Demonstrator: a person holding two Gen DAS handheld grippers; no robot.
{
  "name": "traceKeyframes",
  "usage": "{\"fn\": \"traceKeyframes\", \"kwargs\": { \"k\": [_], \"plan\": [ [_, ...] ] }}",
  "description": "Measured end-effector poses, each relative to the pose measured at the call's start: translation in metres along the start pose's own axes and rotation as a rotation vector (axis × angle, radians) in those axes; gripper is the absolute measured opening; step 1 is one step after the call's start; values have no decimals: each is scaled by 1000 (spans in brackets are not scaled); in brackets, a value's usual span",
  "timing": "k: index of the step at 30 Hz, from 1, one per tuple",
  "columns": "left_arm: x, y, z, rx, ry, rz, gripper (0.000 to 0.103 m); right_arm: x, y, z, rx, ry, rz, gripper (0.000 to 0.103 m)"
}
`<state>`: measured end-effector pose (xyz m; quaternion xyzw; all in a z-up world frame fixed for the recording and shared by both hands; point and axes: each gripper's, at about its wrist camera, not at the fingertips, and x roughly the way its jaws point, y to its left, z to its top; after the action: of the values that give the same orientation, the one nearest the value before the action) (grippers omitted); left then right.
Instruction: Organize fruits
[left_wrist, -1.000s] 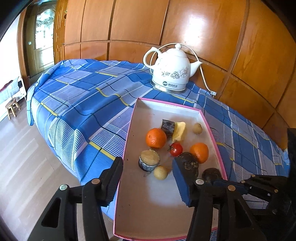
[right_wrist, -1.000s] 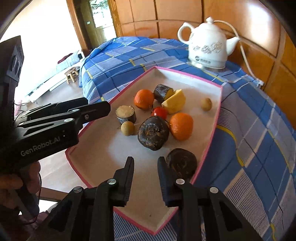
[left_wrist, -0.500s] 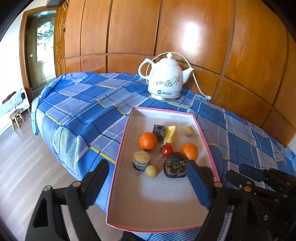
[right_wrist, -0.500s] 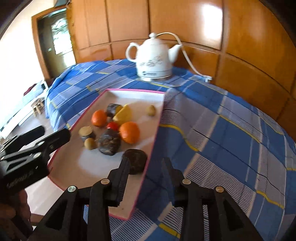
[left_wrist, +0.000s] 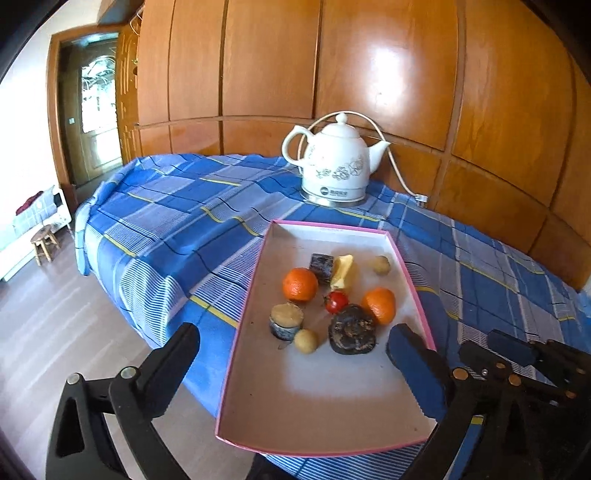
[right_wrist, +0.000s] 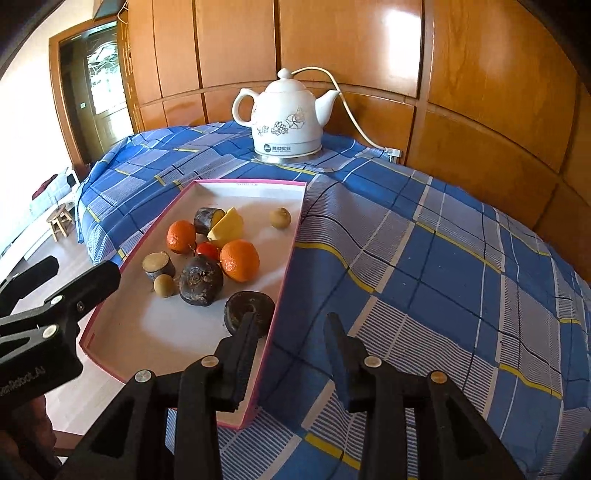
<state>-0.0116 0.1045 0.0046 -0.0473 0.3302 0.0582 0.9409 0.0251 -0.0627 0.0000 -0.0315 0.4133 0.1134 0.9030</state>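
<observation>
table w/ blue plaid cloth (left_wrist: 177, 229) (right_wrist: 424, 258), yellow stripes thru it, cloth hangs over the left edge toward the wood floor. directly on it: white kettle (left_wrist: 334, 164) (right_wrist: 290, 118) on a metal base at the back by the wood wall, cord running off to the right; pink-edged box lid (left_wrist: 243, 314) (right_wrist: 288, 258) w/ fruit pieces inside, just in front of kettle, near corner sticking out past the table's front edge.

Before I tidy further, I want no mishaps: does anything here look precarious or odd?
Yes. The pink-rimmed tray overhangs the near edge of the blue plaid cloth, its near corner over the floor. The fruit sits bunched mid-tray, nothing spilled. Both grippers' jaws are open and empty.
</observation>
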Motion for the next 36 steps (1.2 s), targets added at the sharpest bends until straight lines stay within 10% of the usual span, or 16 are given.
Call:
{"fn": "traceKeyframes", "kwargs": {
  "k": [36],
  "plan": [
    [-5, 5, -2, -5, -34, 42, 103, -1, 6, -4, -8, -17, -14, 37]
  ]
}}
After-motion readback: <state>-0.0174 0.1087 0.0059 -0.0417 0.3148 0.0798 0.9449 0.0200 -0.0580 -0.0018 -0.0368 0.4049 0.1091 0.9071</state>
